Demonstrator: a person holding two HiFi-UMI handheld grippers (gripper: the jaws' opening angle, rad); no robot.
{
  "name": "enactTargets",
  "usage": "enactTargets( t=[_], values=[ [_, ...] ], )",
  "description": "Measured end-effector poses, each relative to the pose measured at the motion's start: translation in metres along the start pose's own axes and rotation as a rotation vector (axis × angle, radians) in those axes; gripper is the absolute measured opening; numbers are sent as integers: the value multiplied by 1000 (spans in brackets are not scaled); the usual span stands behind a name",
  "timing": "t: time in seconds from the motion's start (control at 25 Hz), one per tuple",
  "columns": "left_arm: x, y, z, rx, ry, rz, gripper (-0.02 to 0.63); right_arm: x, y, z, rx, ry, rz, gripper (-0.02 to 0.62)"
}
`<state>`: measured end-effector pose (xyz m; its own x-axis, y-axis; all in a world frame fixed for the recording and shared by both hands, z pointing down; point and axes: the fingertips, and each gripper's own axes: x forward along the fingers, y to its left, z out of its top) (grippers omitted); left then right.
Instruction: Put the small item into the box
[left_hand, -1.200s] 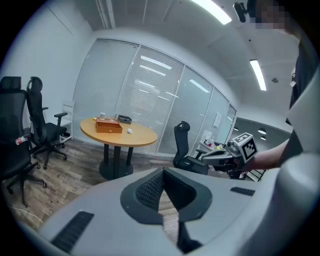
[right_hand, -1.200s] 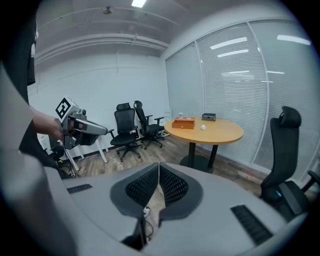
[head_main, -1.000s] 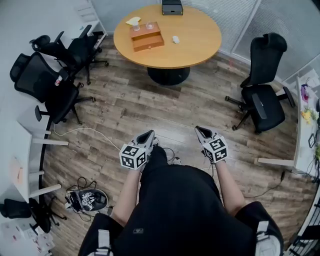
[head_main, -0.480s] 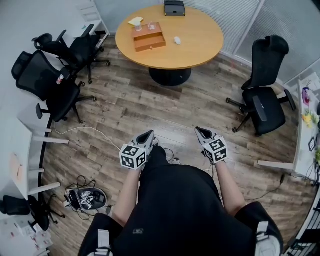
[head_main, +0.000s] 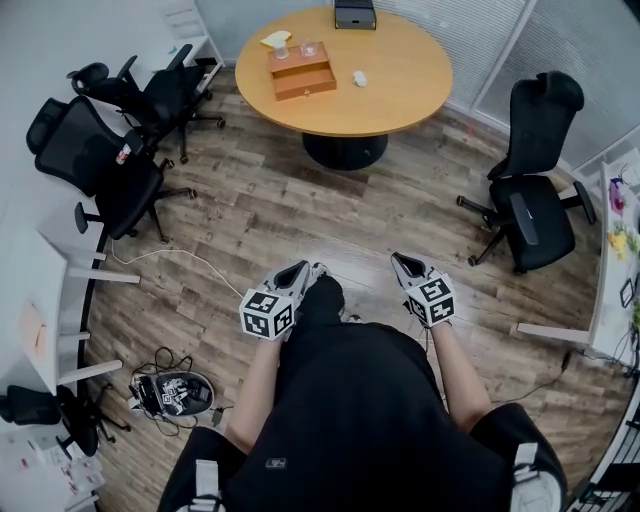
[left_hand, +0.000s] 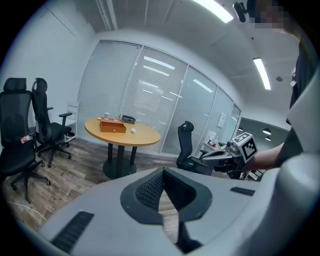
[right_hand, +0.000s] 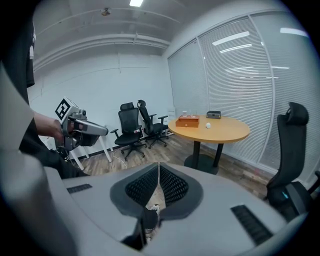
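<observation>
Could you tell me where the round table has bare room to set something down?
The right half of the table, right of the white item, is bare, as is the near strip in front of the wooden box. The far-left part is crowded: the box, glasses and a yellow thing behind it. A black box takes the far edge.

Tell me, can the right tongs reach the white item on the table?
Probably not yet. The right tongs are by the person, and much floor lies between them and the table with the item. Nothing blocks the way.
</observation>
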<state>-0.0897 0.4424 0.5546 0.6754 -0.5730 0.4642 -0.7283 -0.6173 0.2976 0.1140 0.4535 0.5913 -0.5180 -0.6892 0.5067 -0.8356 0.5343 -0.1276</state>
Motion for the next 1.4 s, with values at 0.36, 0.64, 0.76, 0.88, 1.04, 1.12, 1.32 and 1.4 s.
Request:
enactTargets(
  t=[0.36,0.64,0.76,0.88,1.04,1.12,1.32,1.4],
  values=[
    [9,34,25,3,-25,8,6,31,-8,23,5,-12,3,9],
    [28,72,40,-37,-27,5,6,70,-22,51,-10,6,10,9],
    [42,92,49,-54,-22,3,6,86,-33,70,-23,1,7,9],
    [64,108,65,-51,-18,-19,6,98,-51,84,-17,1,-13,9],
    [87,134,94,-27,-18,-44,6,123,-69,103,-2,-3,-39,9],
    [98,142,106,-16,-17,-58,6,132,-76,110,6,-3,-48,9],
    [119,165,131,6,-11,-84,6,158,-91,124,14,4,-65,9],
    [125,176,135,7,-2,-90,6,170,-97,127,22,7,-72,9]
  ],
)
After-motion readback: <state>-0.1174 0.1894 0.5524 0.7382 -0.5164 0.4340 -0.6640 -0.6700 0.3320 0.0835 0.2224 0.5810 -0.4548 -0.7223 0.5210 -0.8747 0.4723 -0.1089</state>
